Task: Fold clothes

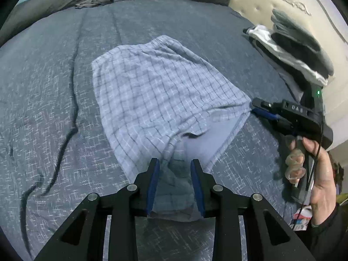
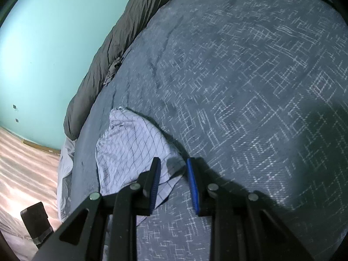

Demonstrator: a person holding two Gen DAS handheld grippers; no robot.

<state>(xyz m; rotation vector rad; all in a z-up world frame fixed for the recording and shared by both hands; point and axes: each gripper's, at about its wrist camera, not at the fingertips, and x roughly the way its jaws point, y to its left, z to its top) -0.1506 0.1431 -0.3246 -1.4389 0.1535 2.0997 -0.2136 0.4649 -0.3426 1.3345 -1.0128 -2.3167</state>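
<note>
Centrally, checked shorts [image 1: 156, 100] lie flat on the bed [image 1: 54, 87]. Left gripper [image 1: 175, 184]: jaws parted, cloth edge between them, unpressed. Right gripper [image 2: 173, 182]: jaws released at the shorts' corner. Folded stack [image 1: 293, 50] by the headboard [image 1: 250, 6].

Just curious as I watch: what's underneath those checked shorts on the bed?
The checked shorts lie flat on the dark blue patterned bedspread, which shows all around them. Whatever sits directly beneath the cloth is covered; no bulge is visible.
</note>
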